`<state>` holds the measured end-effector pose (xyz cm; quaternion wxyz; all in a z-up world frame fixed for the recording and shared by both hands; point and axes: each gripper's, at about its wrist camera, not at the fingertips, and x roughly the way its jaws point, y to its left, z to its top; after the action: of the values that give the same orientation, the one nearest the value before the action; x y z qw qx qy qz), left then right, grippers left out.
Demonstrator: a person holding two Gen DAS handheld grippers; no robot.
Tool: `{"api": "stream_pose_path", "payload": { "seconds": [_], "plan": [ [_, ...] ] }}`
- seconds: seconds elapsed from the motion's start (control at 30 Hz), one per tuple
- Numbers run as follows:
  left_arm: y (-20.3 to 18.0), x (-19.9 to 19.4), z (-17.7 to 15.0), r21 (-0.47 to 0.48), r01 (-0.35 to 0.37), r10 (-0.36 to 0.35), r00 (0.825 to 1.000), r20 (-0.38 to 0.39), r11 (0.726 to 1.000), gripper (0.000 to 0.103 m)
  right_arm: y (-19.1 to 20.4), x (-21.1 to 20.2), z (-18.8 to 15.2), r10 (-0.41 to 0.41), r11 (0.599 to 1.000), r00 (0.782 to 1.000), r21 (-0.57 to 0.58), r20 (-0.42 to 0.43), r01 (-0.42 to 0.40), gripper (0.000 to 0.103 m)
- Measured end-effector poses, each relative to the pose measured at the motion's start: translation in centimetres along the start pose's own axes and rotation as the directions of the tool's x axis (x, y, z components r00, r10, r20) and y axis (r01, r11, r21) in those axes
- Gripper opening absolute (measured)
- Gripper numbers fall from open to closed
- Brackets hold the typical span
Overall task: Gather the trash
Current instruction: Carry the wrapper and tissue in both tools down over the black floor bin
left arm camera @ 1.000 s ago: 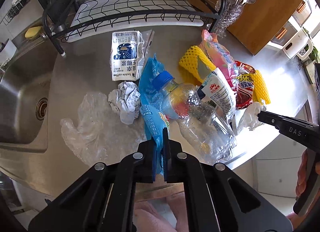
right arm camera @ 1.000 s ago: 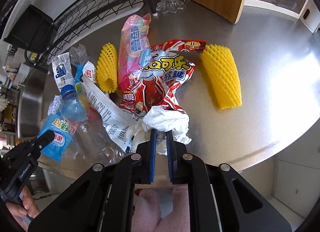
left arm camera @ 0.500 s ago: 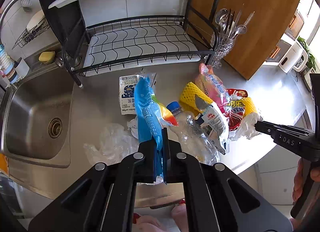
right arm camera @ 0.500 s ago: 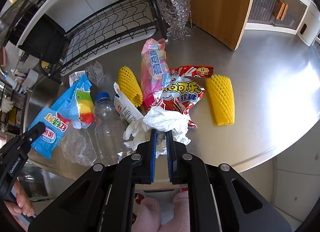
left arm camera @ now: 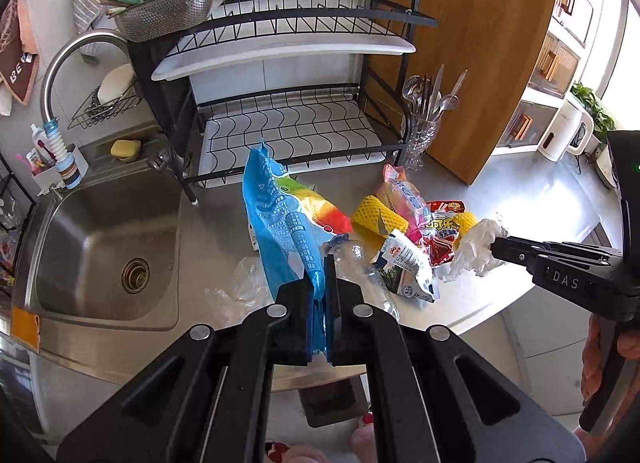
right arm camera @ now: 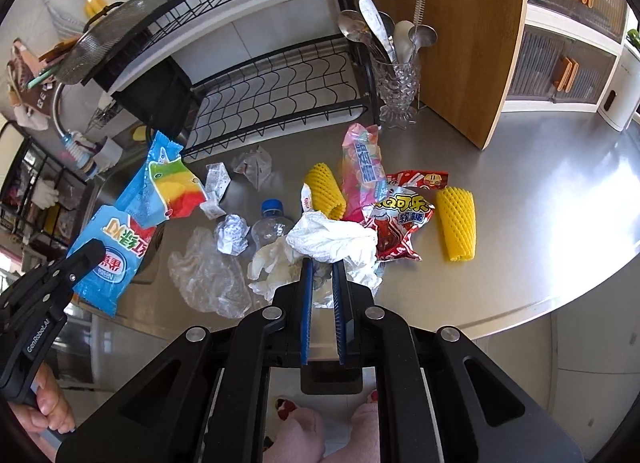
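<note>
While the left gripper (left arm camera: 319,295) pinches the bottom edge of a blue wrapper (left arm camera: 280,231), the left wrist view shows that wrapper standing up above the counter (left arm camera: 520,199), clear of the bottle (left arm camera: 360,263) and other litter; at the right the other tool clamps a white tissue (left arm camera: 478,247). Seen from the right wrist, the right gripper (right arm camera: 322,279) is nipped on the white tissue (right arm camera: 332,239), held just above the pile, with the blue wrapper (right arm camera: 120,247) hanging at the left. Both pieces look light, limp and crushable; the wrapper's film is probably slippery, so a firm bite on a folded edge or bunched middle should serve best.
</note>
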<state>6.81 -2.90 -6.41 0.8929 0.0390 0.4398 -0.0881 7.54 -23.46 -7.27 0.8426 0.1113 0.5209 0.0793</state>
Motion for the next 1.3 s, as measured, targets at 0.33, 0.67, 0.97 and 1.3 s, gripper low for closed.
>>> {"api": "stream_pose_path", "payload": {
  "seconds": [0.33, 0.67, 0.97, 1.3],
  "plan": [
    [0.6, -4.2, -7.2, -0.027, 0.013, -0.012, 1.000, 0.027, 1.000, 0.003, 2.5, -3.0, -5.7, 0.043, 0.995, 0.998, -0.093, 0.048, -0.039, 0.011],
    [0.0, -3.7, -16.1, -0.030, 0.090, -0.092, 0.995, -0.041, 0.995, 0.003, 3.1, 0.4, -12.4, 0.075, 0.992, 0.996, -0.100, -0.054, -0.080, 0.011],
    [-0.5, 2.4, -22.6, -0.077, 0.149, -0.160, 0.973, -0.166, 0.986, 0.002, 2.8, 7.3, -18.2, 0.064, 0.995, 0.981, -0.066, -0.182, -0.077, 0.011],
    [-1.2, 10.7, -29.1, -0.106, 0.122, -0.151, 0.930, -0.334, 0.987, 0.001, 0.8, 16.0, -22.3, 0.058, 0.997, 0.947, -0.027, -0.315, -0.070, 0.011]
  ]
}}
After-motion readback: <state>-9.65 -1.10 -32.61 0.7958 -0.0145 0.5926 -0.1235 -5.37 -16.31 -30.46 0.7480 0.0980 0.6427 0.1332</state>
